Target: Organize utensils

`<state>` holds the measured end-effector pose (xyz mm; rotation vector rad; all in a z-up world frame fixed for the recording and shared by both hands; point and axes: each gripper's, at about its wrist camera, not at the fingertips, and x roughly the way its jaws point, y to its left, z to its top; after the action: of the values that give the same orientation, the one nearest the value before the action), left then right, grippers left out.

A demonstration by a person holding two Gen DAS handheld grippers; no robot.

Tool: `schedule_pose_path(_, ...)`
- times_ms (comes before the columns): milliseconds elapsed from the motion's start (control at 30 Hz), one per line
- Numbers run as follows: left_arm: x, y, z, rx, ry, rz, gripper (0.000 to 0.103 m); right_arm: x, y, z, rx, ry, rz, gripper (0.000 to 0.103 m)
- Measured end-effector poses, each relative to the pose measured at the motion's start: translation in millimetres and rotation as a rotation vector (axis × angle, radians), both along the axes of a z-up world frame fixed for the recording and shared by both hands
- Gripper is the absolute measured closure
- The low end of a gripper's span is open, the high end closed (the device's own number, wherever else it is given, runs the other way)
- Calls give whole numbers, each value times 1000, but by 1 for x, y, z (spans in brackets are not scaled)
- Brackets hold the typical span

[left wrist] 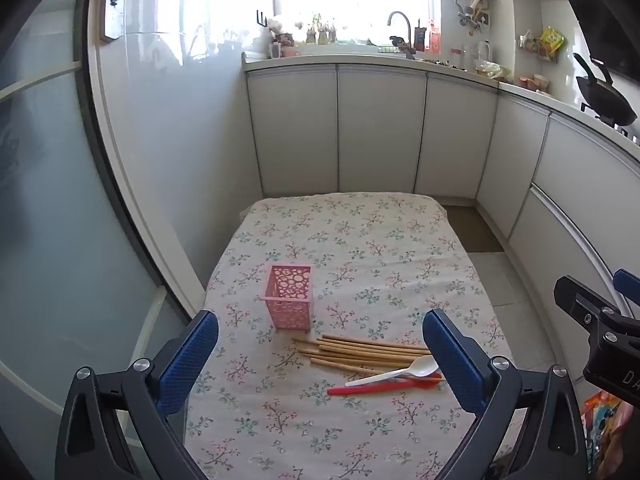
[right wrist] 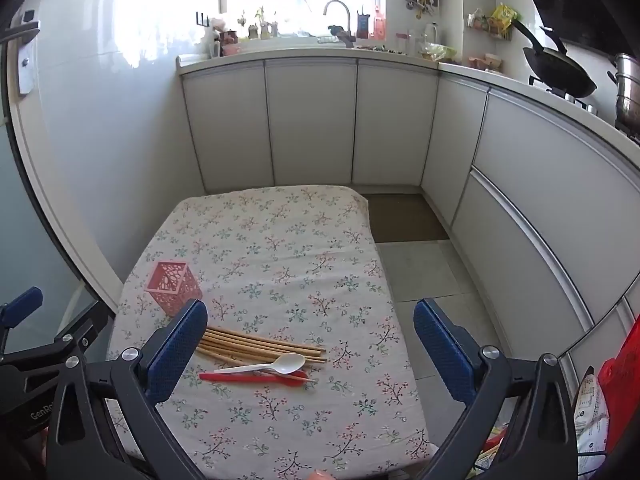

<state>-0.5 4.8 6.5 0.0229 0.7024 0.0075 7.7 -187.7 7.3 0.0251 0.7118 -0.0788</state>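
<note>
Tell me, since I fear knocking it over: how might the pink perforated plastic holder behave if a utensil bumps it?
The pink perforated plastic holder looks thin-walled and mostly holes, so probably very light. It stands taller than wide and seems empty, so a bump near the rim could tip it. On the floral tablecloth it may slide instead.

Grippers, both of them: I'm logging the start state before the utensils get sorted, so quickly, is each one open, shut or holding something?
Left gripper: open, holding nothing.
Right gripper: open, holding nothing.
</note>
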Motion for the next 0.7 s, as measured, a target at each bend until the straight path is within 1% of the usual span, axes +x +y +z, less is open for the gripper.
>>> schedule_pose_path(700, 1, 2, -1, 20, -8, 12, 0, -2, 0, 0, 6, -3, 2, 0)
